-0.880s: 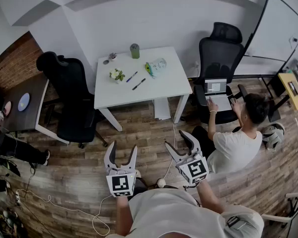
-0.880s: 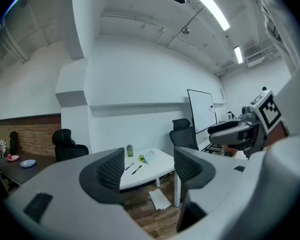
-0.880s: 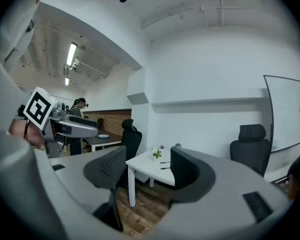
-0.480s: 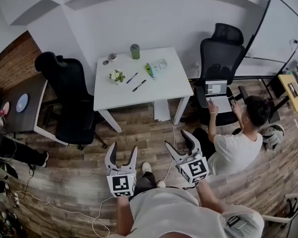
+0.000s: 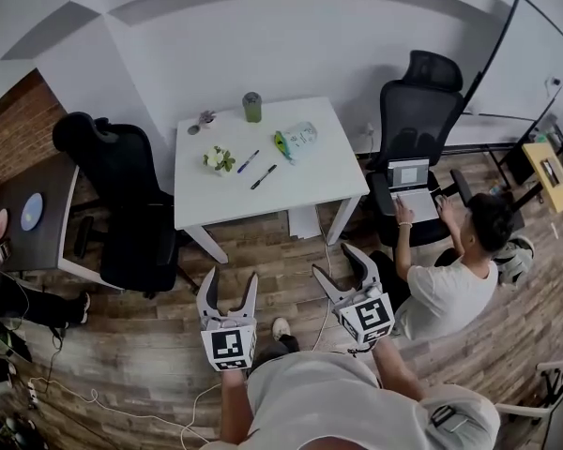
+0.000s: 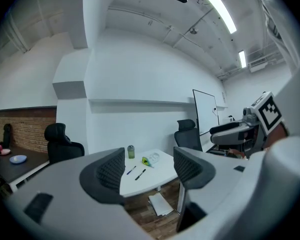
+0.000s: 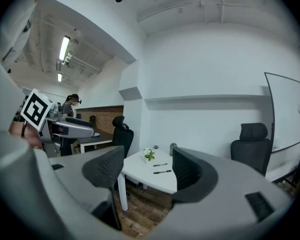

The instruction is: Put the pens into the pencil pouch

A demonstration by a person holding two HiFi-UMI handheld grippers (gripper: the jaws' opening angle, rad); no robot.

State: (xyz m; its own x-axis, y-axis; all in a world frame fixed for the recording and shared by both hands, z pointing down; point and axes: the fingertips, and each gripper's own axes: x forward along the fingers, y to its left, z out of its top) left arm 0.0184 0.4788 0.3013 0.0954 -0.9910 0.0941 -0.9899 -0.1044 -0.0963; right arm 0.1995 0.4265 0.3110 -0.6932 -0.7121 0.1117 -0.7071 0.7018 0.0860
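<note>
On the table, two pens outside the pencil pouch

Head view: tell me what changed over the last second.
The wearer stepped toward the white table, which now sits lower in the picture. Nothing was gripped or released. The left tongs and right tongs stay open and empty; the pens and pouch lie unmoved on the table.
</note>
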